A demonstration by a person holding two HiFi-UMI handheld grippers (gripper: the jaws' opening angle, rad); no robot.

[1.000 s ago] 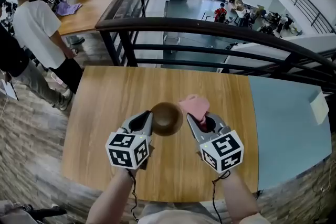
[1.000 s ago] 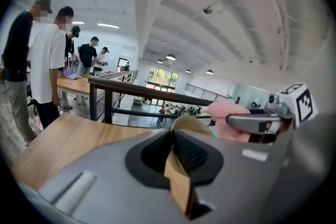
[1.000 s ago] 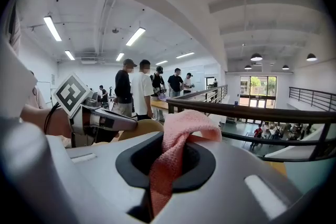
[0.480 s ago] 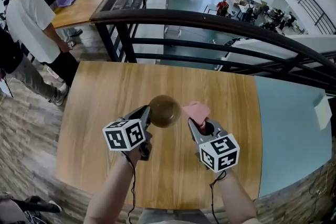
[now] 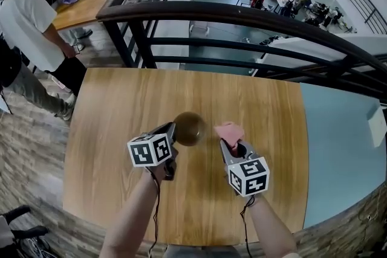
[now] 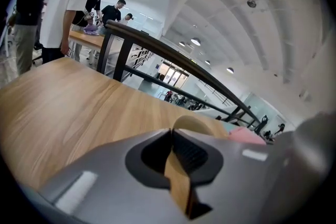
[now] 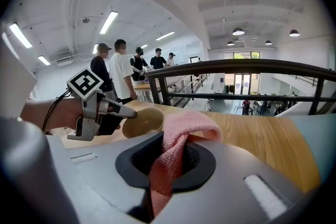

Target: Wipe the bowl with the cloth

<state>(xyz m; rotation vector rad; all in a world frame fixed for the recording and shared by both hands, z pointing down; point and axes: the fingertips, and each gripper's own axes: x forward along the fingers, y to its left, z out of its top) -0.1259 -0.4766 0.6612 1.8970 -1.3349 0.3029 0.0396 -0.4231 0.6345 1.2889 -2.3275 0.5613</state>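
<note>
A brown wooden bowl (image 5: 188, 128) hangs above the middle of the wooden table (image 5: 121, 118). My left gripper (image 5: 172, 129) is shut on the bowl's near-left rim; in the left gripper view the rim (image 6: 178, 176) runs between the pads. A pink cloth (image 5: 230, 130) is pinched in my right gripper (image 5: 227, 141), just right of the bowl and apart from it. In the right gripper view the cloth (image 7: 176, 139) drapes out of the jaws, with the bowl (image 7: 143, 120) and the left gripper (image 7: 128, 114) to its left.
A dark metal railing (image 5: 242, 15) runs along the table's far edge. A light blue surface (image 5: 338, 148) adjoins the table on the right, with a white object (image 5: 376, 125) at its far edge. People (image 5: 30, 15) stand at the left near another table (image 5: 84, 0).
Both grippers have drawn slightly away from me across the table view, and the left gripper has turned so its marker cube faces up more. The bowl and cloth stay held.
</note>
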